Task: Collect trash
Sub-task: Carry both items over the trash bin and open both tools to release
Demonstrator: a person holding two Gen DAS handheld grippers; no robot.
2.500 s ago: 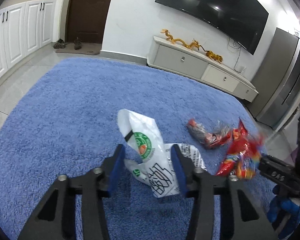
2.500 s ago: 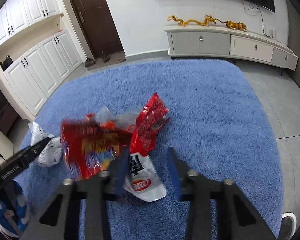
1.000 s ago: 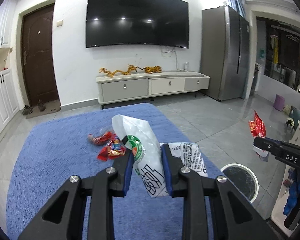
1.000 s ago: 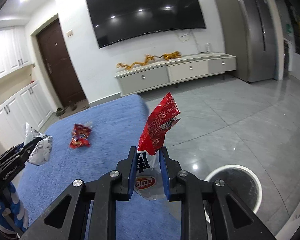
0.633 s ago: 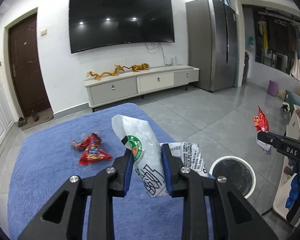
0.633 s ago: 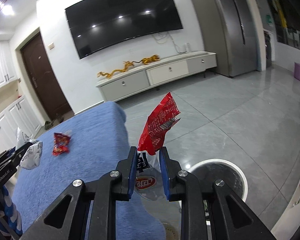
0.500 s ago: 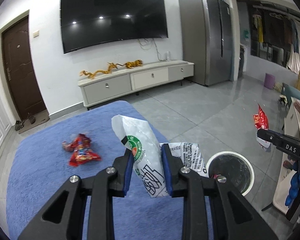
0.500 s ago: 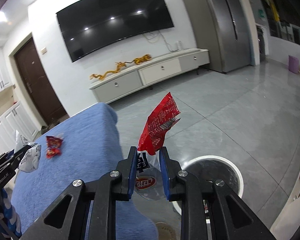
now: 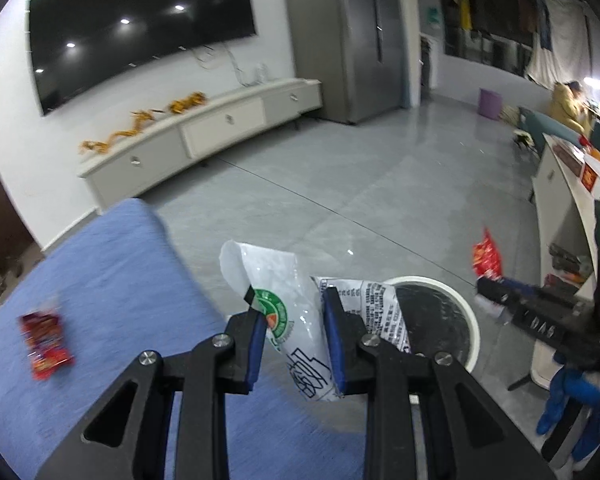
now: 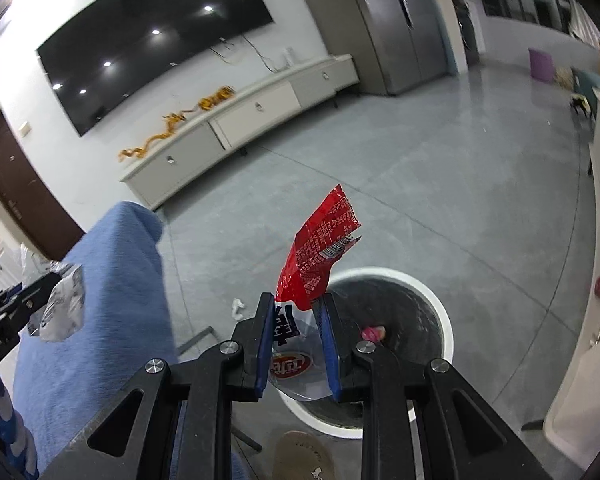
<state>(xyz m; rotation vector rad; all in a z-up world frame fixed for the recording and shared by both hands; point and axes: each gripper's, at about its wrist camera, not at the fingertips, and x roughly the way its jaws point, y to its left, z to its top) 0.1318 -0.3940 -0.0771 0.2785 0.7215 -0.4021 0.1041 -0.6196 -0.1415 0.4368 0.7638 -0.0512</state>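
Observation:
My left gripper is shut on a white snack bag with a green logo, held above the blue rug's edge, left of the round white trash bin. My right gripper is shut on a red and white snack wrapper, held just over the near left rim of the trash bin, which has a black liner and a pink item inside. A red candy wrapper lies on the blue rug. The right gripper with its wrapper also shows in the left wrist view.
A grey tiled floor surrounds the bin. A white TV cabinet stands along the far wall under a large TV. A grey fridge is at the back. A white counter runs along the right. A small white scrap lies on the floor.
Both grippers have moved off the rug toward the trash bin, still holding their wrappers. The bin is now closer and lies right under the right gripper.

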